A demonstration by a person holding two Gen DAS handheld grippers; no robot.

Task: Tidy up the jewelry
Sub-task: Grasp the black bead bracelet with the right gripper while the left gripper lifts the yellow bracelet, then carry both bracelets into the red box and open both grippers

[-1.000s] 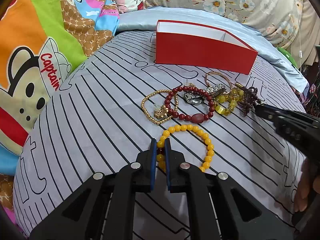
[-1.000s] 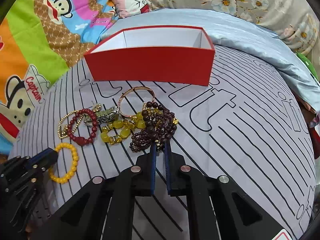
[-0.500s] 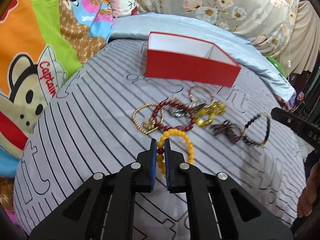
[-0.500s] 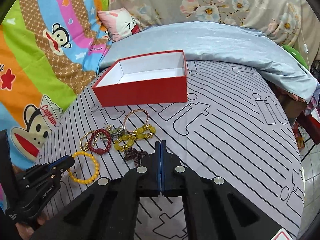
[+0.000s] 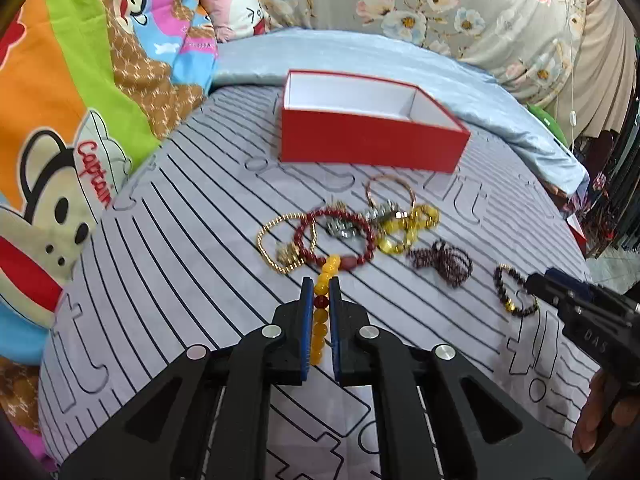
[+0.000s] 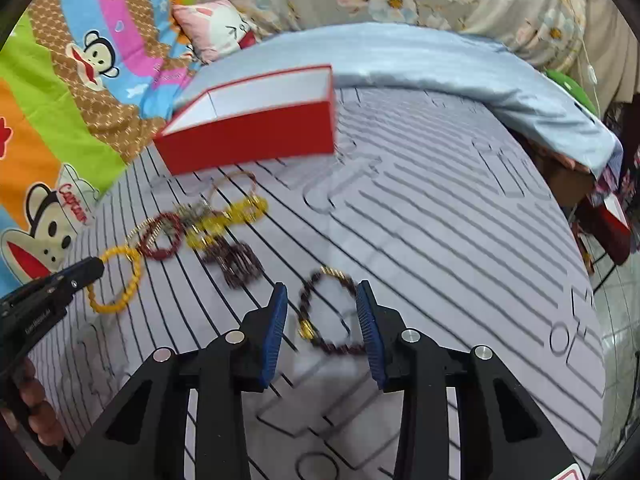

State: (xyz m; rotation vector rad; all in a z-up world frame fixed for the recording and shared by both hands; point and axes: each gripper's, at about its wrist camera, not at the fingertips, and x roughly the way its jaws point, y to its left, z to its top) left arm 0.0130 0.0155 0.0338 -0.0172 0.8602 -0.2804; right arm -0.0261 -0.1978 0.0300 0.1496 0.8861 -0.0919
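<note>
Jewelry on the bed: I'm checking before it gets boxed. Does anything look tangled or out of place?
Yes. Several bracelets lie overlapped in a heap in front of the red box, whose visible interior looks bare. One dark beaded bracelet lies apart between the open right gripper fingers. The left gripper pinches the yellow beaded bracelet.

My left camera looked low and near toward the red box (image 5: pixel 372 146) at 12 o'clock; my right camera saw the same box (image 6: pixel 250 136) at 11 o'clock.
</note>
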